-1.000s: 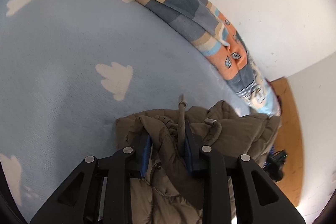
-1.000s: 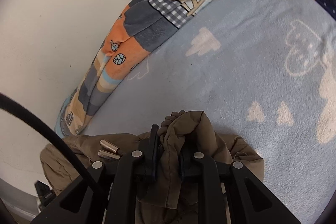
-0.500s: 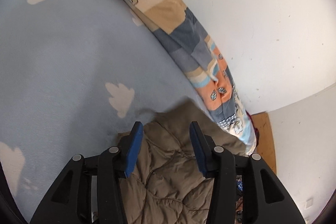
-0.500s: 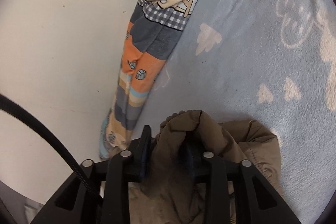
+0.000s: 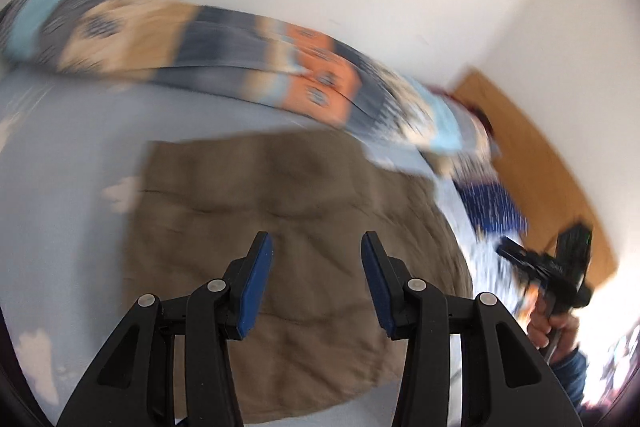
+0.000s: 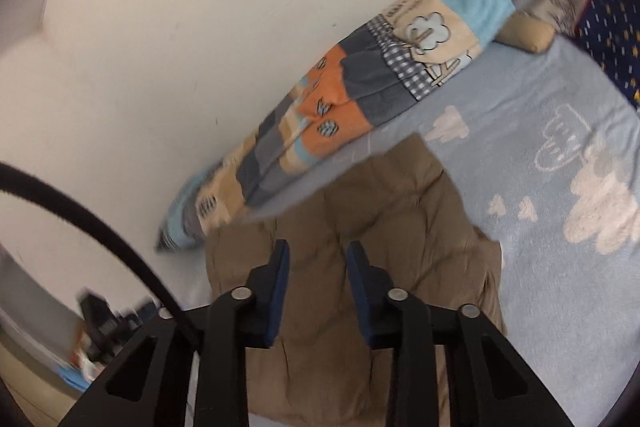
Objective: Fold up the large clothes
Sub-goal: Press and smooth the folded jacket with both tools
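A brown quilted jacket [image 5: 288, 235] lies folded flat on the light blue bed sheet [image 5: 68, 195]. My left gripper [image 5: 316, 251] hangs above it, open, with nothing between its blue pads. In the right wrist view the same jacket [image 6: 400, 227] lies below my right gripper [image 6: 318, 257]; its jaws are closing with nothing between them, and the pads still stand apart. The right gripper [image 5: 532, 259] also shows at the right edge of the left wrist view, held by a person's hand [image 5: 548, 327]. The left wrist view is blurred by motion.
A long patchwork bolster [image 6: 360, 95] lies along the white wall [image 6: 160, 27] just behind the jacket. A dark blue starred pillow [image 6: 608, 23] sits at the bed's head. The sheet [image 6: 560, 287] carries white cloud prints. A wooden floor [image 5: 520, 155] shows past the bed's end.
Both grippers let go of the bunched jacket and rose away from it. The jacket now lies flat and folded. The right jaws opened wide and have narrowed again.
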